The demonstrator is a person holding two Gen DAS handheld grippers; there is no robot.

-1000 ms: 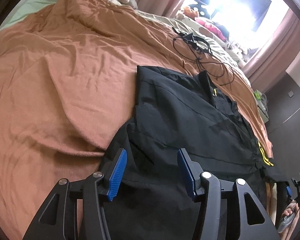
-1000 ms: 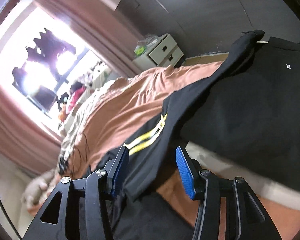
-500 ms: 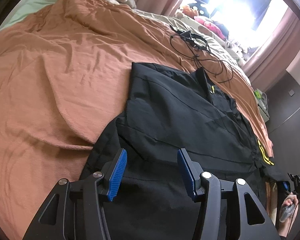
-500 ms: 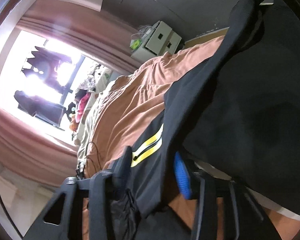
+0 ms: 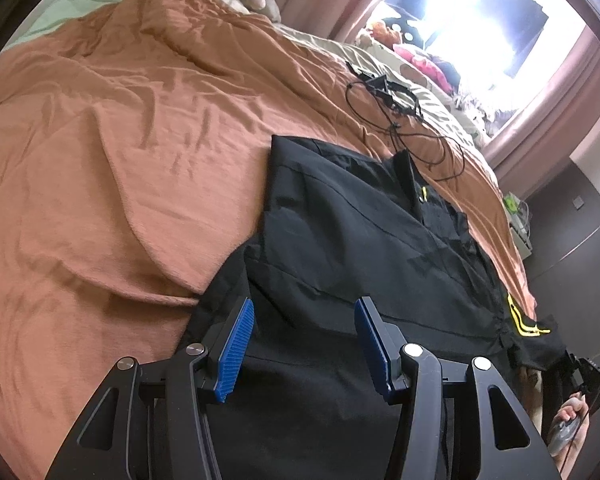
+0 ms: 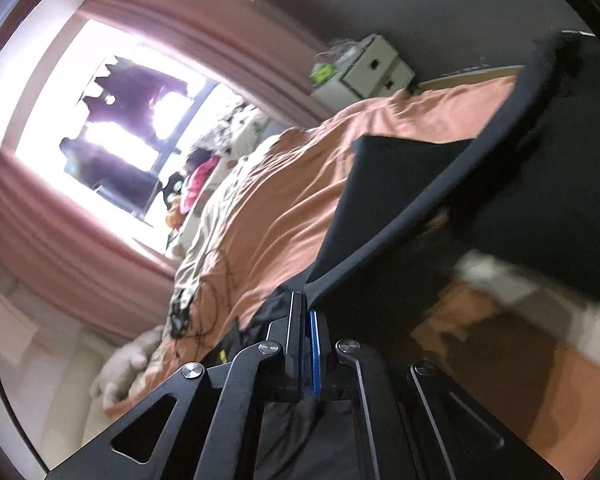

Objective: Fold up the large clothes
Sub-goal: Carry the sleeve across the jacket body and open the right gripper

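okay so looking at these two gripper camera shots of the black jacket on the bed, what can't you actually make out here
- Left wrist view: the black jacket has its near hem hidden behind the open left gripper.
- Left wrist view: the tangled black cables are too small to identify.
- Right wrist view: the right gripper is shut on the jacket; motion blur hides which part.
- Right wrist view: the white drawer unit is blurred.

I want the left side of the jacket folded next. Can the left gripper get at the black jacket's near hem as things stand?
Probably yes. The left gripper is open, its blue pads hovering right over the black jacket spread on the orange blanket. Nothing lies between.
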